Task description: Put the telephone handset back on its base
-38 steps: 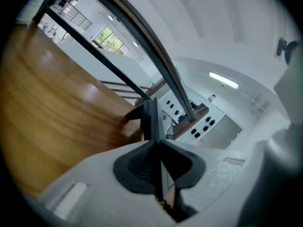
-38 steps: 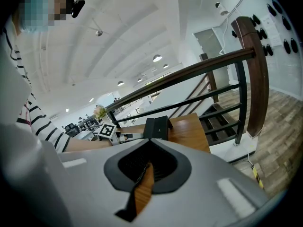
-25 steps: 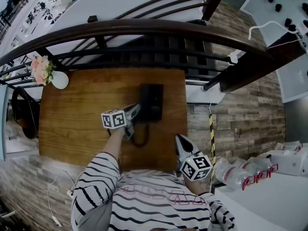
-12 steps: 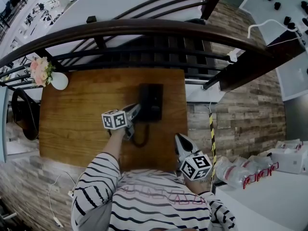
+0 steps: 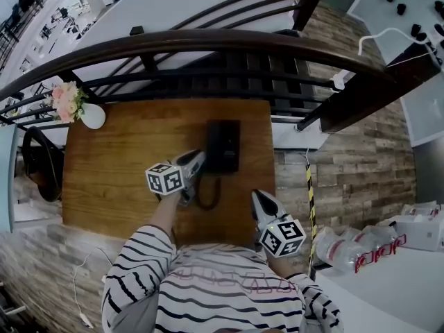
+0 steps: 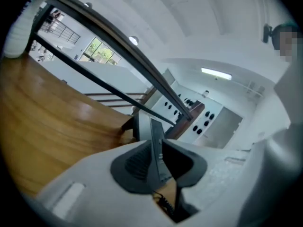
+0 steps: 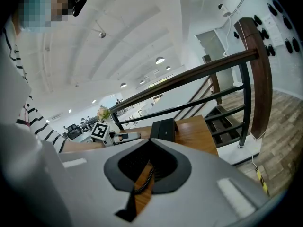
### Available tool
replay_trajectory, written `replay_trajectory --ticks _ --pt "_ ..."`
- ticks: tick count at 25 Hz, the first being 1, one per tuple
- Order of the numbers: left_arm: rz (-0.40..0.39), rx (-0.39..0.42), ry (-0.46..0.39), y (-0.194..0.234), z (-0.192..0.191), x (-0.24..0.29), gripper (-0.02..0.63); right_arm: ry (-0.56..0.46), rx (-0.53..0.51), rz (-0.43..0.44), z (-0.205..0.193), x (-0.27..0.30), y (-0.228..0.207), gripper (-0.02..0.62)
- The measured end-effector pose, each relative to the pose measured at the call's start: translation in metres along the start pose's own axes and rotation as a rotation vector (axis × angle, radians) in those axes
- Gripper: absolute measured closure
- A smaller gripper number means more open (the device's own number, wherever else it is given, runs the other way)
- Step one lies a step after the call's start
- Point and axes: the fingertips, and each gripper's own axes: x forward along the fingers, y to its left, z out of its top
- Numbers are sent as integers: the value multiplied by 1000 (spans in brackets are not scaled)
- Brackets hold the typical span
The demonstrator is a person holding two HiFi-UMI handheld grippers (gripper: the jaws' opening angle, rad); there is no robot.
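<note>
Slim dark telephone handset clamped edge-on in left gripper, long axis pointing ahead along the jaws. Black rectangular base just beyond the tips, slightly right, on brown wooden table. Black coiled cord looping nearer. Right gripper pinched together, empty, farther off.

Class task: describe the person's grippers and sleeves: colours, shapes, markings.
Both the left gripper and right gripper are pale grey, tapering to pointed jaws lined with dark grey pads. Each carries a white cube with black square markers. The sleeves are black-and-white striped.
</note>
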Motion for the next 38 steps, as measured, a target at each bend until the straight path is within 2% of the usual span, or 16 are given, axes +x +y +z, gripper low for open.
replay_trajectory --ticks 9,16,20,31,38 --pt "-19 138 -84 -51 29 -58 535 -23 -34 12 1 -3 33 595" --pt "-43 230 -84 -86 28 -100 558 -54 -57 -8 2 -13 52 595" --pt "-41 250 -99 -100 27 -123 601 -73 -70 -32 5 -20 63 595" --pt "-109 290 -69 -127 8 -164 603 -116 -65 -106 -11 -35 91 595" --pt "-137 316 -42 -133 -3 -180 603 -115 -54 -115 -25 -35 113 595"
